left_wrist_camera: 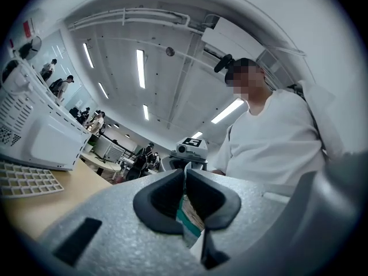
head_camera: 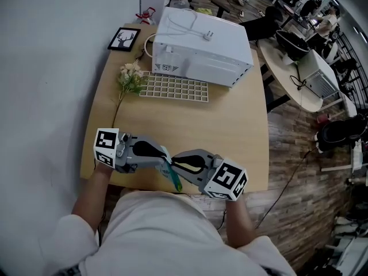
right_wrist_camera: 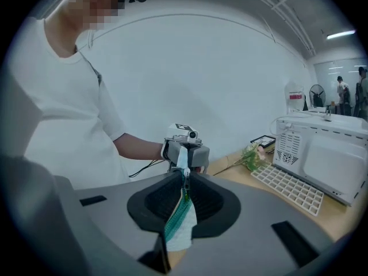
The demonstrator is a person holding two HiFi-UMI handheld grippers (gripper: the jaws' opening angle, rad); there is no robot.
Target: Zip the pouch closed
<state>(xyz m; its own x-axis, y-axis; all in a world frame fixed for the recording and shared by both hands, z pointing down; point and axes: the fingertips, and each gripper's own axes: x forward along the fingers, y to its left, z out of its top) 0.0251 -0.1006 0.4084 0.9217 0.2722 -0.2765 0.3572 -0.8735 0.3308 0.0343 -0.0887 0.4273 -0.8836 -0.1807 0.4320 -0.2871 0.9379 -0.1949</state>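
- Currently the pouch (head_camera: 171, 177) is held from both ends and hangs between the two sets of jaws, just in front of my torso.
- My left gripper (left_wrist_camera: 186, 176) is clenched on the pouch. Its jaws are pressed together with the fabric edge pinched between the pads.
- My right gripper (right_wrist_camera: 184, 178) is also clenched on the pouch. Its jaws are closed along the teal zipper (right_wrist_camera: 175, 220), and white fabric hangs out below the pads.
- Both grippers point toward each other with their tips close together. The left one is level with the right one's line of sight and directly ahead of it.
- A teal end of the pouch droops below the tips, over the near edge of the table (head_camera: 236, 137). I cannot tell whether it touches that edge.
- A white grid tray (head_camera: 174, 88) lies flat at mid-table, well apart from the grippers.
- A flower sprig (head_camera: 131, 78) lies at the tray's left end, its stem running toward the left gripper.
- A white appliance (head_camera: 201, 42) stands just behind the tray, with a cable (head_camera: 192, 25) lying on its top.
- A framed picture (head_camera: 123, 39) sits left of the appliance, at the table's far corner.
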